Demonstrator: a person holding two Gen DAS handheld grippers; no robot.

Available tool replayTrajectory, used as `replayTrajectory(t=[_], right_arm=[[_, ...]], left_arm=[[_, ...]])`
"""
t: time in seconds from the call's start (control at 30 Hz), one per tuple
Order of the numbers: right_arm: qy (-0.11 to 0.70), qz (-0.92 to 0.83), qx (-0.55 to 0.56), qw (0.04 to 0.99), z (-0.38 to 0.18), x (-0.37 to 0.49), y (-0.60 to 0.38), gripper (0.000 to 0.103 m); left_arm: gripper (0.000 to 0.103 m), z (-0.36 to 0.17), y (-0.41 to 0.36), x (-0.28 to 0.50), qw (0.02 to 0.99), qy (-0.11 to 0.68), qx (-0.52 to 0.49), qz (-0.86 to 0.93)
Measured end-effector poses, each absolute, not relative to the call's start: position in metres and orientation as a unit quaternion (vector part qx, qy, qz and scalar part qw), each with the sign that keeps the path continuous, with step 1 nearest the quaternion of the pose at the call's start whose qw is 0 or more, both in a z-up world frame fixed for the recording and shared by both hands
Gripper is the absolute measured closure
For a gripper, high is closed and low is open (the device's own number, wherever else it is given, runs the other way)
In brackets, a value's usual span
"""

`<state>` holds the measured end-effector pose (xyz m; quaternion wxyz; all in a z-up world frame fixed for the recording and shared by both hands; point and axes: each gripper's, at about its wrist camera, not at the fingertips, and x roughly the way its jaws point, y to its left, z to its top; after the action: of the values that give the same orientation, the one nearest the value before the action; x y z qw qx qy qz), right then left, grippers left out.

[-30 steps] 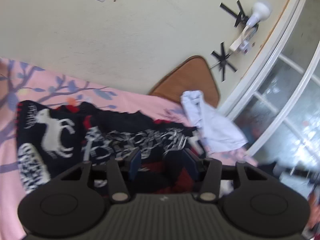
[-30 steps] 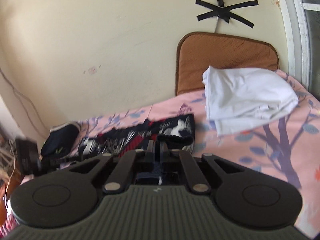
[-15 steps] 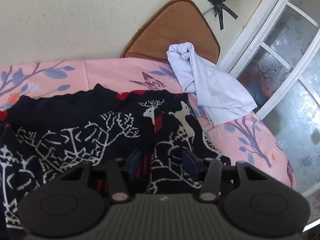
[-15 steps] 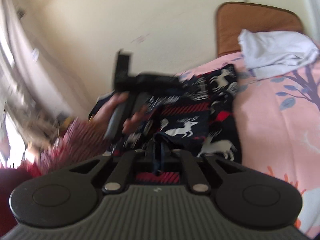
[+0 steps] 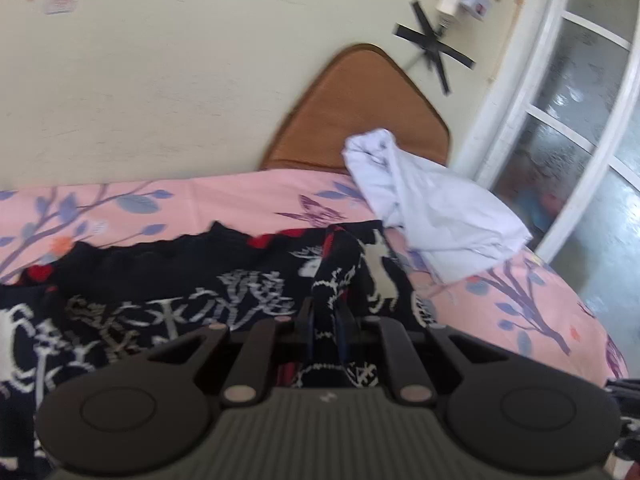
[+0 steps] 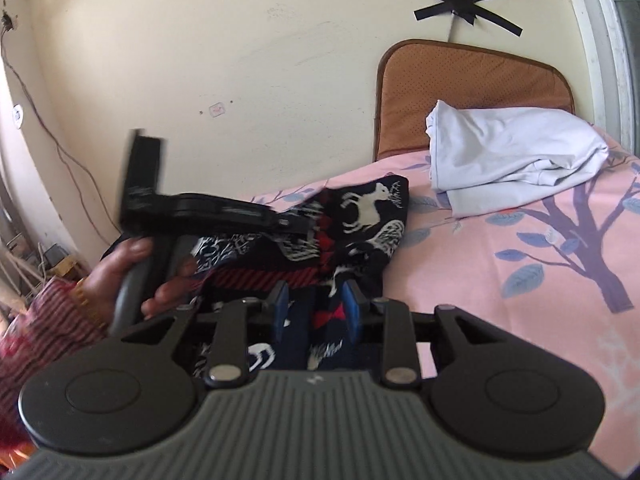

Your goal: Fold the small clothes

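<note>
Sweater pinched in left tongs — right tongs astride

Right wrist view: the right gripper, w/ blue pads, sits low over a dark navy sweater w/ white reindeer and red bands. Its jaws have just been opening; a fold of the knit lies between them, pads not pressing it. Sweater lies on a pink bedsheet printed w/ purple tree and blue leaves. At left, a hand in a striped sleeve holds the left gripper, whose tips reach the sweater. Near the far right, a crumpled pale garment rests against a brown cushion by the cream wall.
</note>
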<state>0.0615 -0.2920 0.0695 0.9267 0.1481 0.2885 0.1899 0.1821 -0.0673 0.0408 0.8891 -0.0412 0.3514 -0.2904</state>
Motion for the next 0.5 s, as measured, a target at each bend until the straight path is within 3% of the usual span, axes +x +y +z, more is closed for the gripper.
replayTrajectory(t=[0.1,0.2,0.23,0.27,0.4,0.47,0.5], right_arm=[[0.315,0.183,0.15,0.919,0.054,0.09,-0.288,0.07],[0.317,0.162,0.149,0.922,0.052,0.115,-0.292,0.069],[0.316,0.156,0.159,0.922,0.053,0.123,-0.295,0.069],[0.315,0.15,0.176,0.92,0.054,0.13,-0.3,0.069],[0.332,0.16,0.182,0.912,0.047,0.153,-0.301,0.071],[0.348,0.154,0.078,0.921,0.032,0.16,-0.279,0.075],[0.339,0.147,0.024,0.929,0.03,0.161,-0.267,0.069]], left_arm=[[0.093,0.026,-0.073,0.189,0.883,0.386,-0.005,-0.265],[0.08,0.025,-0.066,0.188,0.884,0.39,-0.02,-0.259],[0.067,0.028,-0.059,0.187,0.884,0.389,-0.037,-0.257],[0.06,0.033,-0.051,0.184,0.887,0.381,-0.055,-0.256],[0.06,0.051,-0.014,0.161,0.896,0.348,-0.105,-0.258],[0.06,0.058,0.006,0.145,0.897,0.336,-0.12,-0.261],[0.06,0.06,0.015,0.137,0.898,0.331,-0.124,-0.26]])
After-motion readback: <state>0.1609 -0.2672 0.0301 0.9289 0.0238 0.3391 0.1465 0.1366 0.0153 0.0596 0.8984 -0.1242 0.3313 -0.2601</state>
